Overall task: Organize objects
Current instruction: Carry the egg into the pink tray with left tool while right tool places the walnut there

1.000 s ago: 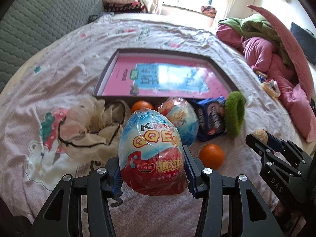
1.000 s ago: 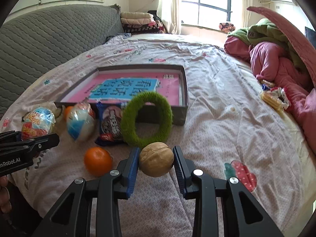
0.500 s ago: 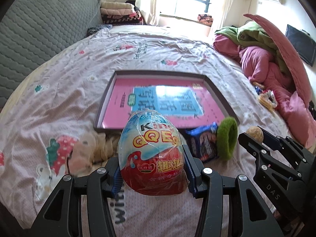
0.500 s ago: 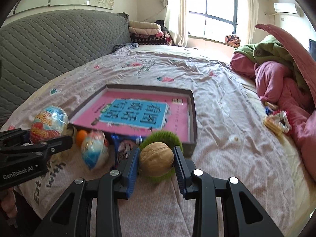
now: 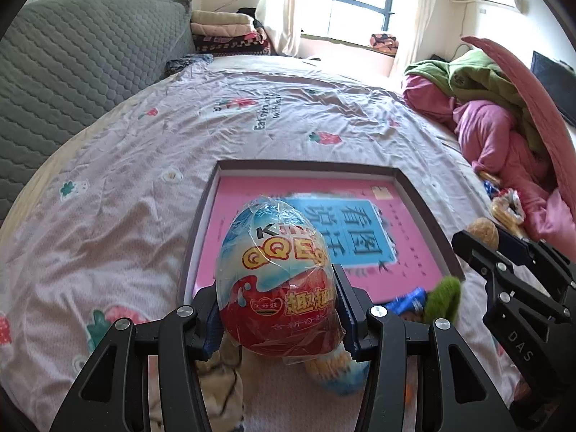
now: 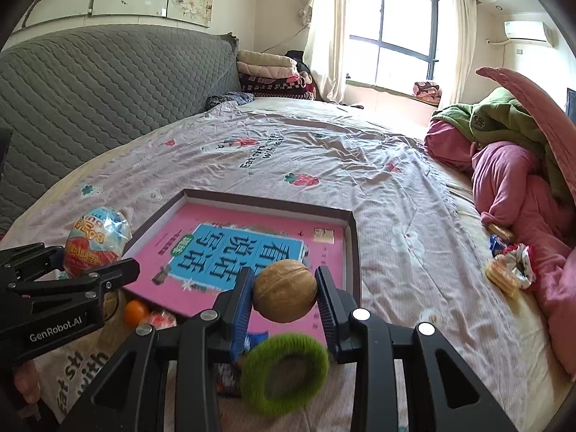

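The left gripper [image 5: 279, 302] was clamped on a foil-wrapped toy egg [image 5: 277, 280], held just short of the shallow box [image 5: 201, 216] ahead of it. The right gripper [image 6: 284, 297] pinched a walnut [image 6: 284, 289] over that box's near edge. This looked like the carrying step; next, each likely needed to reach over the pink base and let go. A green ring [image 6: 284, 372] and a snack packet [image 5: 406, 298] below the fingers were blurred and partly hidden.

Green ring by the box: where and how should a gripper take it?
Judging by its pose, pinch the ring across its fuzzy band at the top, coming from above; it stands tilted against the box, hole facing the camera, so the band is exposed.
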Motion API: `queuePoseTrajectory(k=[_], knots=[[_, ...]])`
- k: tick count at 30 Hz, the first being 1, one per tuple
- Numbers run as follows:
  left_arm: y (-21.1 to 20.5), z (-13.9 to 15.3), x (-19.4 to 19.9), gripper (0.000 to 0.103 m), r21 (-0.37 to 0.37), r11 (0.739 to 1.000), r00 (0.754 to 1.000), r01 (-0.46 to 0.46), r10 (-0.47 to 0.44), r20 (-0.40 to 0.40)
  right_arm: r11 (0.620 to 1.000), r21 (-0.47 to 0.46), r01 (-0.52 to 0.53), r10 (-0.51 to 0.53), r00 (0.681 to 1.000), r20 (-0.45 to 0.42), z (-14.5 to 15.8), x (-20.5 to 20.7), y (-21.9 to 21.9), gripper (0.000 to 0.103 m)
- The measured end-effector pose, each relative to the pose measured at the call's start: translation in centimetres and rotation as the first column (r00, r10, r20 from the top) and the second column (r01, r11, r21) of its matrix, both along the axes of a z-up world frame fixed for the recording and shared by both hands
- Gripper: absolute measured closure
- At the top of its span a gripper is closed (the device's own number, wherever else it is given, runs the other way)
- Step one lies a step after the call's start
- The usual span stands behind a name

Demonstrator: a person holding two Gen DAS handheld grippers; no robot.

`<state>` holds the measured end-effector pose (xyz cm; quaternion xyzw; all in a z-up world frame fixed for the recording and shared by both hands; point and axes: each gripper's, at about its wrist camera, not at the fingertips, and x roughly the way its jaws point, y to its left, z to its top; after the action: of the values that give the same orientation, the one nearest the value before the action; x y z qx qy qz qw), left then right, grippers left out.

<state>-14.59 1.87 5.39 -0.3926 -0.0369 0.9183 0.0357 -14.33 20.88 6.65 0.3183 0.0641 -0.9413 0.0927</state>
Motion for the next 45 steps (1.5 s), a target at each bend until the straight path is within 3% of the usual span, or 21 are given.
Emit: queuePoseTrajectory(k=[8,16,34,45], knots=[[-0.2,-0.2,-3.7,0.050,0.001,1.000,1.000,-0.012,0.012,0.007,1.000,0.022,0.002,-0.002,1.000,0.021,-1.0,-3.1,-0.2,0.068],[-0.2,-2.8,-6.6,0.050,-0.020,1.000,0.997,-0.018,0.019,0.069,0.999,0.043,0.006,-0.009,0.997,0.074,-3.4,-5.4,-0.1,0.068],[0.1,-7.9,-9.1,0.050,-0.053,0.999,0.979,0.006,0.005,0.204,0.998,0.070,0.006,-0.020,0.980,0.197,-7.5,-7.9,0.5,0.068],[0.4,-8.2,-9.4,0.049,-0.065,0.998,0.978,0.003,0.011,0.210,0.997,0.074,0.010,-0.028,0.969,0.246,-8.9,-8.3,0.8,0.068]])
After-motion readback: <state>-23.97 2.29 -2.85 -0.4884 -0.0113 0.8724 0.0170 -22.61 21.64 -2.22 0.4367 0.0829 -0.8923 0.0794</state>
